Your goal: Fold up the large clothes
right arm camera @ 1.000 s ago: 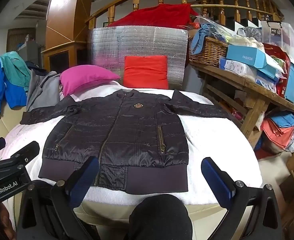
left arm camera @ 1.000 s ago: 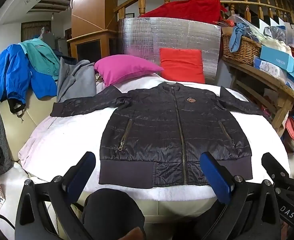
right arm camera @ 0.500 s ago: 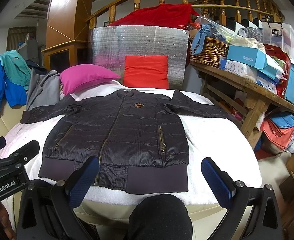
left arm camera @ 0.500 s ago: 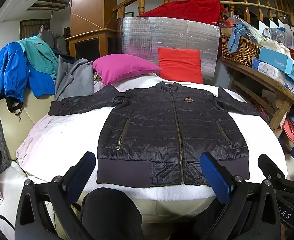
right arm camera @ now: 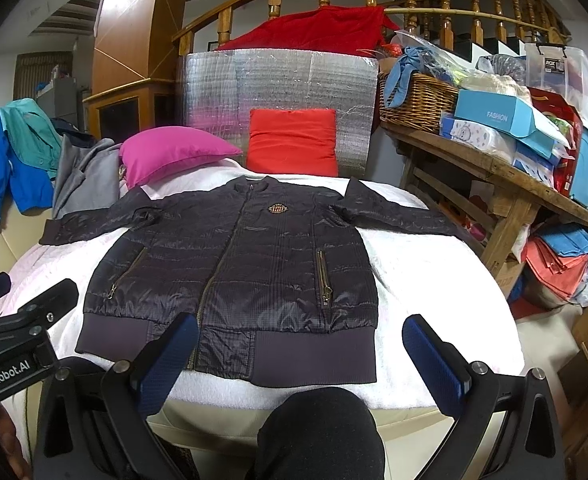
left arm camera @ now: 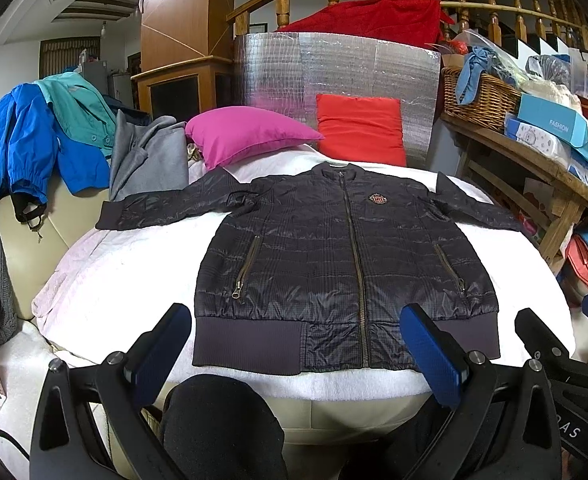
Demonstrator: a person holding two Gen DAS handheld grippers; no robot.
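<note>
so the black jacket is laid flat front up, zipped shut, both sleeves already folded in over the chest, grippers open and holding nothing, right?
Not quite: the sleeves are not folded in. The left wrist view shows both spread out sideways from the black jacket. The rest holds: it lies flat, front up, zipped, and the left gripper and right gripper are open and hold nothing.

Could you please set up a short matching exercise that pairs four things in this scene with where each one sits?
Things:
1. black jacket
2. pink pillow
3. blue jacket
4. wicker basket

Places:
A. on the wooden shelf at the right
B. draped over the seat back at the far left
C. spread flat on the white cover, zipped, sleeves out
D. behind the spread garment, left of the red cushion

Pairs: 1-C, 2-D, 3-B, 4-A
</note>
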